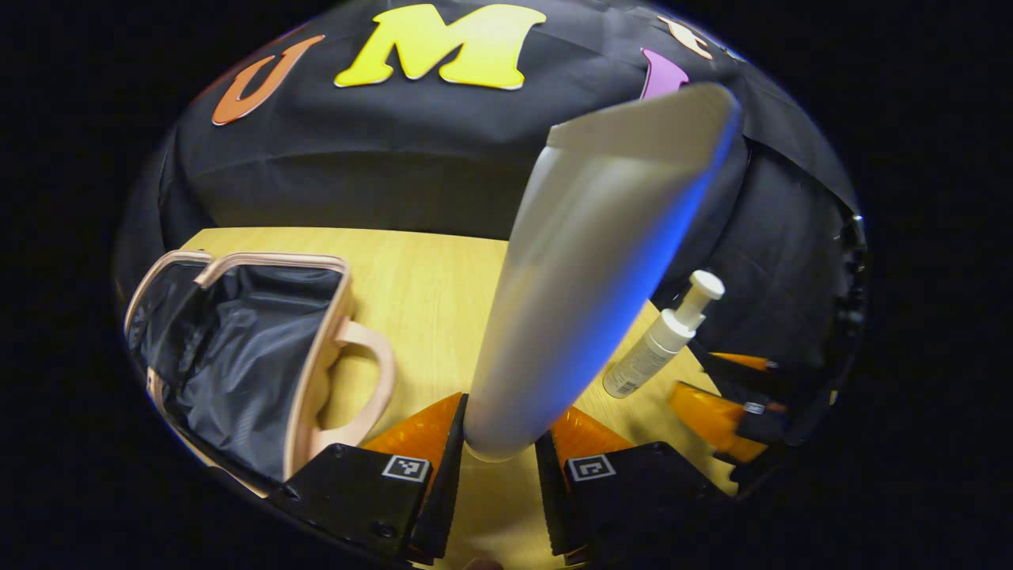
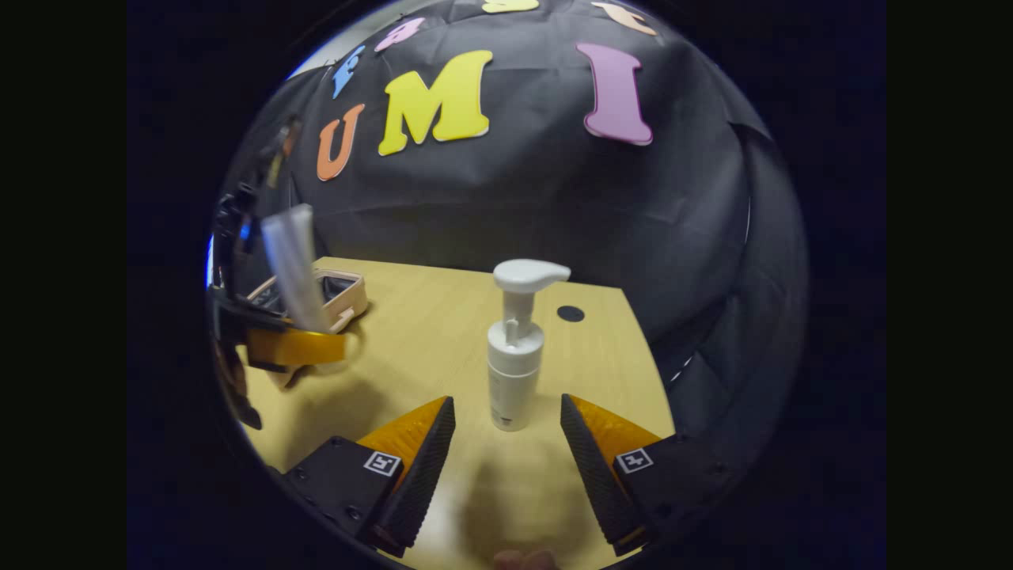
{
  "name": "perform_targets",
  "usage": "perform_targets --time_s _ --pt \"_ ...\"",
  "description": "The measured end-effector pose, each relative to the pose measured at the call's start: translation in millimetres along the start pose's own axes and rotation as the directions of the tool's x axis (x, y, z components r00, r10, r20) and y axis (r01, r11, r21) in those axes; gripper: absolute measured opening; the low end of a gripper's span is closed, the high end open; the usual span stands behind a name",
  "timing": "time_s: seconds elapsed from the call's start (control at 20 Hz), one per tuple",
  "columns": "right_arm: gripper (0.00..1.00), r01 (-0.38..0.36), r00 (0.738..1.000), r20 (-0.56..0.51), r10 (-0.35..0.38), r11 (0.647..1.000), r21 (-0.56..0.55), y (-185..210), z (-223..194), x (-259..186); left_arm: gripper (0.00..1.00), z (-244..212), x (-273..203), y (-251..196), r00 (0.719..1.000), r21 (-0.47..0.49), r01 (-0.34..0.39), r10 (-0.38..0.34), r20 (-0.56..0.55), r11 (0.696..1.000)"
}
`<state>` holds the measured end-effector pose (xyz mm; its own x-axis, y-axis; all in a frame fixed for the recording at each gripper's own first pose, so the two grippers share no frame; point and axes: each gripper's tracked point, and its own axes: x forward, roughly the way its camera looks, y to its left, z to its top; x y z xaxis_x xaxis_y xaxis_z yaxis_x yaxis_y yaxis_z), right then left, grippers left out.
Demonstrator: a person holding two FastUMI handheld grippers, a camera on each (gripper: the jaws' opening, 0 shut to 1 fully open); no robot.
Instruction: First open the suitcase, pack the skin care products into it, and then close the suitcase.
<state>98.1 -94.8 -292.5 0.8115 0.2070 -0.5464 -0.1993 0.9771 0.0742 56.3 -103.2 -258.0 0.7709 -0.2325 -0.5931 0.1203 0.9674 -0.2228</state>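
Left gripper (image 1: 501, 443): clamped on the round lower end of a white tube (image 1: 586, 261), which rises above the table (image 1: 427, 277).
Right gripper (image 2: 506, 443): fingers spread wide, nothing between them; pump bottle (image 2: 514, 356) stands upright just ahead, untouched.
Suitcase (image 1: 237, 356): open on the table's left, dark lining up, handle toward the tube.
Left gripper view: suitcase interior close up; the other gripper (image 1: 724, 412) beside the bottle (image 1: 661, 340).
Right gripper view: the tube (image 2: 294, 265) held above the suitcase (image 2: 336, 297); a dark round spot (image 2: 570, 313) in the tabletop.
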Motion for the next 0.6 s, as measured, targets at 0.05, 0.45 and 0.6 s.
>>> perform_targets --time_s 0.05,0.45,0.6 --pt "0.78 0.007 1.0 -0.005 -0.007 1.0 0.026 -0.6 -1.0 10.1 0.49 0.4 -18.4 5.7 1.0 -0.011 -0.015 0.015 0.002 1.0" --pt "0.7 0.068 0.997 -0.034 -0.065 0.996 0.064 -12.1 -15.8 65.9 0.49 1.9 -108.0 48.2 0.989 -0.05 -0.145 0.146 0.018 0.988" --pt "0.58 0.076 0.997 -0.035 -0.074 0.996 0.052 -8.1 -18.7 71.6 0.49 5.4 -121.5 58.2 0.986 -0.064 -0.16 0.162 0.025 0.985"
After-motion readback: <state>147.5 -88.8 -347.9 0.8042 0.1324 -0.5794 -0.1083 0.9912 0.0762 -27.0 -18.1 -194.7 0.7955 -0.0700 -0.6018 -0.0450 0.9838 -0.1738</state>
